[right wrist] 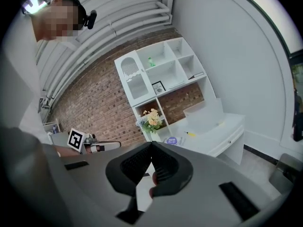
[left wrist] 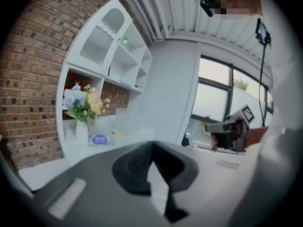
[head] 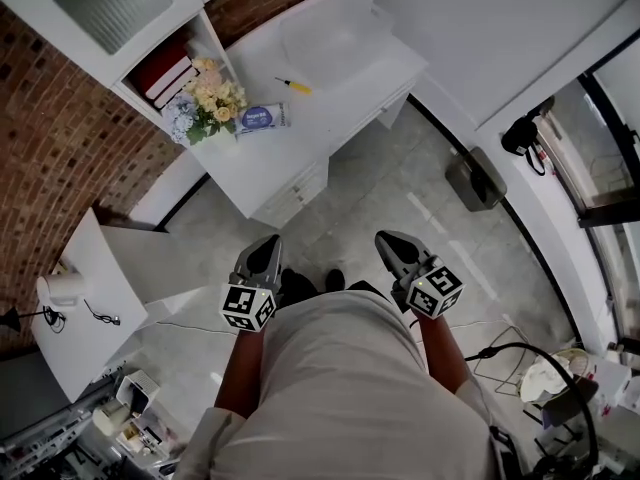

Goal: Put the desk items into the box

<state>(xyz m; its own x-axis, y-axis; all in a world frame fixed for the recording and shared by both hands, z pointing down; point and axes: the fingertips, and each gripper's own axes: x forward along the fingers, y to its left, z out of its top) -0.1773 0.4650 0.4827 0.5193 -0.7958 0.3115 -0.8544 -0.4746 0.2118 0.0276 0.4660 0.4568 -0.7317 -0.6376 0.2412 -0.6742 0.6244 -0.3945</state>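
— Where do the desk items lie?
— The yellow screwdriver (head: pixel 294 86) lies on the white desk (head: pixel 290 163), just in front of the clear box (head: pixel 335 38). The wipes packet (head: pixel 262 118) lies further along the desk, right beside the flowers (head: pixel 208 103).
— Is anything in the box?
— I cannot make out anything through its clear walls. It stands on the desk's far end, against the wall.
— And the grippers?
— Both are well apart from the desk, out over the floor (head: pixel 400 198) in front of the person. The left hand-held gripper (head: pixel 268 242) has its jaws closed tip to tip with nothing between them. The right hand-held gripper (head: pixel 386 238) looks the same, jaws together and empty. Both point toward the desk.
— What is behind it?
— A white shelf unit (head: pixel 120 13) against a brick wall (head: pixel 60 138), with red books (head: pixel 165 70) in one compartment.
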